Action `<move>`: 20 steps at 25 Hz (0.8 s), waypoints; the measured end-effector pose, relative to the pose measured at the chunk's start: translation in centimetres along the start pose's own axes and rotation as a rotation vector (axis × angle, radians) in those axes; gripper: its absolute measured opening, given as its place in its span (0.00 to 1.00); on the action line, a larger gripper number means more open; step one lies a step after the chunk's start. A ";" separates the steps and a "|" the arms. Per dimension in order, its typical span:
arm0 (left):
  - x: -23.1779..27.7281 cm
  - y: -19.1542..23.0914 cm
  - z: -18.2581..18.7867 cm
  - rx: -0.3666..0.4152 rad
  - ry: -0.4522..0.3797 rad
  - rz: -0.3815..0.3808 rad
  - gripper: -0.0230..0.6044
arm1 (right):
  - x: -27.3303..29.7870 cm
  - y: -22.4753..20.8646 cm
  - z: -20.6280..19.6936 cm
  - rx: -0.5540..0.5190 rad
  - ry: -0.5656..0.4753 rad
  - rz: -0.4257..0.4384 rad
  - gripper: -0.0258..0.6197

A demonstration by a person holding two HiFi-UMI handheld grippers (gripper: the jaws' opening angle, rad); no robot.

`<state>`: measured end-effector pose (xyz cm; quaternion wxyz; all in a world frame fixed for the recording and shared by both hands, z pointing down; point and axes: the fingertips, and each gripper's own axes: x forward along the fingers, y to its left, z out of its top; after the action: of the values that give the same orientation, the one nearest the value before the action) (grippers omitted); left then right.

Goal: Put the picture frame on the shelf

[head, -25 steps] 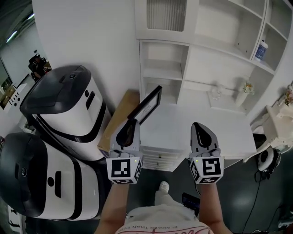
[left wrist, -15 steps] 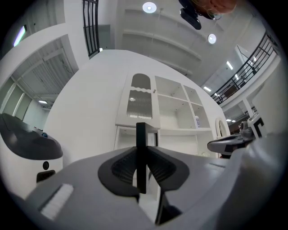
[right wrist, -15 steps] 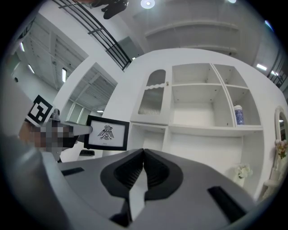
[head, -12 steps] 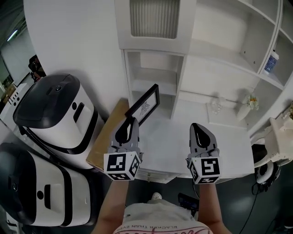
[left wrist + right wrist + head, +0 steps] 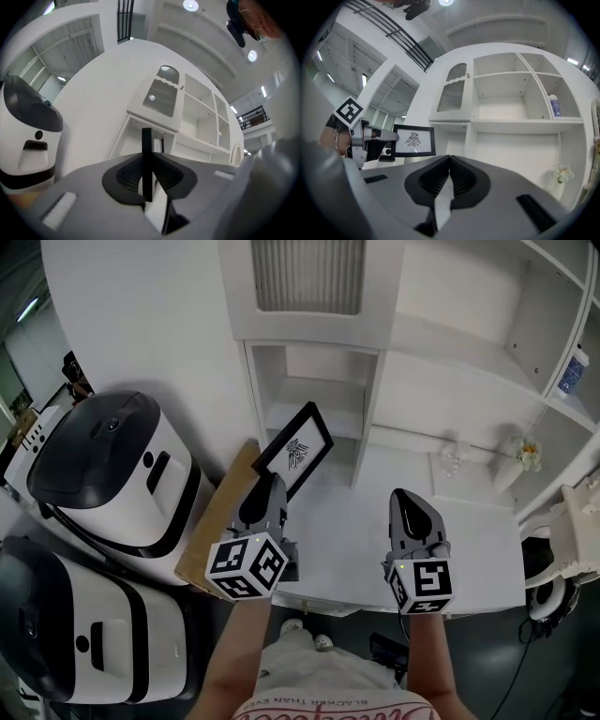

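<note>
The picture frame (image 5: 295, 448), black with a bird drawing on white, is held by its lower edge in my left gripper (image 5: 271, 486), which is shut on it. It hangs tilted above the left end of the white desk (image 5: 375, 521), in front of the low open compartment of the white shelf unit (image 5: 314, 395). In the left gripper view the frame (image 5: 146, 154) stands edge-on between the pads. The right gripper view shows the frame (image 5: 414, 140) face-on and the left gripper (image 5: 363, 140) beside it. My right gripper (image 5: 405, 497) hovers over the desk, shut and empty (image 5: 449, 161).
Two large white-and-black machines (image 5: 112, 465) (image 5: 75, 615) stand at the left, beside a tan board (image 5: 225, 512). On the shelves at the right are a blue-labelled bottle (image 5: 567, 371), a small vase of flowers (image 5: 525, 456) and a glass piece (image 5: 457, 457).
Both grippers have moved closer to the shelf unit. The left gripper has rolled, so the frame's face now turns more toward the head camera.
</note>
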<state>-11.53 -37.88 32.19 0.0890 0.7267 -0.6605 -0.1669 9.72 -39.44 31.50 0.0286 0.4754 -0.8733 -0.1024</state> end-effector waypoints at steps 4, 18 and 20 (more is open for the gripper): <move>1.9 1.1 -1.0 -0.179 0.032 0.006 0.15 | 1.0 -0.4 -0.6 0.001 0.012 -0.004 0.05; 9.7 4.8 -5.1 -0.579 0.163 0.021 0.15 | 6.1 -2.1 -1.1 -0.004 0.043 -0.071 0.05; 10.8 5.4 -6.0 -0.646 0.184 0.029 0.15 | 7.0 -2.2 -1.3 -0.007 0.050 -0.078 0.05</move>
<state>-13.63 -49.77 38.32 0.3766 0.6634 -0.5728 -0.3000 7.94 -46.67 32.01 0.0482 0.5114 -0.8528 -0.0945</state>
